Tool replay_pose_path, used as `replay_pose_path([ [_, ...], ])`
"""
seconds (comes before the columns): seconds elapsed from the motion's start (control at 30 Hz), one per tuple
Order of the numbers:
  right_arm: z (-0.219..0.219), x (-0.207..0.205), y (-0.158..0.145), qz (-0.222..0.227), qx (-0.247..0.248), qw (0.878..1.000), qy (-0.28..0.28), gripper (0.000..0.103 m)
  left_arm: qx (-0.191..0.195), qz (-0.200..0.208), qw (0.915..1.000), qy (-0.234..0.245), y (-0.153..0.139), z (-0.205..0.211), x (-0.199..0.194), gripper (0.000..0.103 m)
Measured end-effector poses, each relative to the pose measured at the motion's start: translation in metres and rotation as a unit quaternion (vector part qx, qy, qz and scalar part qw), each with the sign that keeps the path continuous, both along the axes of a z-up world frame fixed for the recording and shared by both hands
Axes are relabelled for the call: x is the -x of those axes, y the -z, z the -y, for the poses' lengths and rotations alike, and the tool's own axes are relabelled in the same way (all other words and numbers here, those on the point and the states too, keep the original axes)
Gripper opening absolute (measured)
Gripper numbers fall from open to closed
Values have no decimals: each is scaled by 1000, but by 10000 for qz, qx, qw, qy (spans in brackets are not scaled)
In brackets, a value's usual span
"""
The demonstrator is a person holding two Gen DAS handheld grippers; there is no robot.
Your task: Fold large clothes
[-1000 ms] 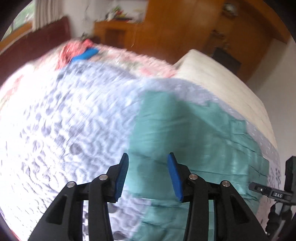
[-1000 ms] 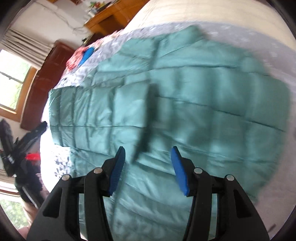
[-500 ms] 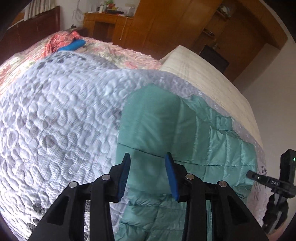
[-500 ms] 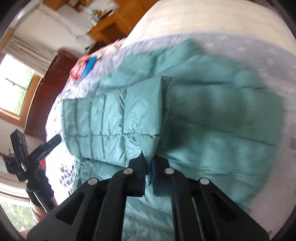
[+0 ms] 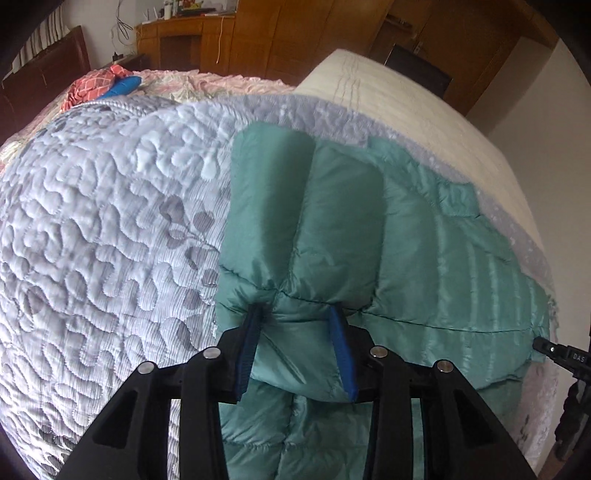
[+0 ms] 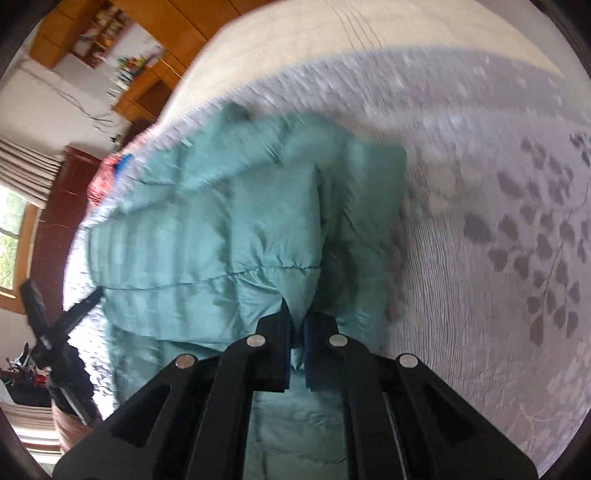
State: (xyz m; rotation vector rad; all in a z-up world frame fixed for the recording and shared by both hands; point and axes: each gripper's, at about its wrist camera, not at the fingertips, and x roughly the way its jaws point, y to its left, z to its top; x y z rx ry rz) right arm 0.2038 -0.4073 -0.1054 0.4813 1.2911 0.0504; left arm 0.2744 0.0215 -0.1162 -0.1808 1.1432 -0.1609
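Note:
A teal quilted puffer jacket (image 5: pixel 399 258) lies on a bed with a white and grey quilted cover (image 5: pixel 103 236). In the left wrist view my left gripper (image 5: pixel 297 314) is open, its blue pads either side of a bunched fold of the jacket's edge, the fabric between them. In the right wrist view my right gripper (image 6: pixel 297 317) is shut on an edge of the jacket (image 6: pixel 229 236) and holds a folded layer up over the rest of it.
A cream mattress (image 5: pixel 406 103) lies beyond the cover. A red and blue cloth (image 5: pixel 107 83) sits at the far end of the bed. Wooden cabinets (image 5: pixel 295 33) line the wall. A black tripod (image 6: pixel 48 339) stands beside the bed.
My right gripper stayed shut on the jacket edge and carried it over, folding the jacket narrower. My left gripper moved forward onto the jacket's fold, fabric now between its open pads.

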Motion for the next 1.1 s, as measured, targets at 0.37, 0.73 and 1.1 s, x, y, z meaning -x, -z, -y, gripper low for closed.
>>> replay_pose_path([
  [0.37, -18, 12, -48, 577, 761, 9953, 187, 13, -515, 480, 9973, 214, -32, 21, 16, 39],
  [0.73, -116, -19, -18, 326, 287, 9936, -1038, 13, -436, 332, 9924, 1101, -16, 104, 37, 39],
  [1.1, -127, -30, 28, 4, 533, 9924, -1107, 7, -673, 123, 9901, 1229, 26, 109, 30, 41],
])
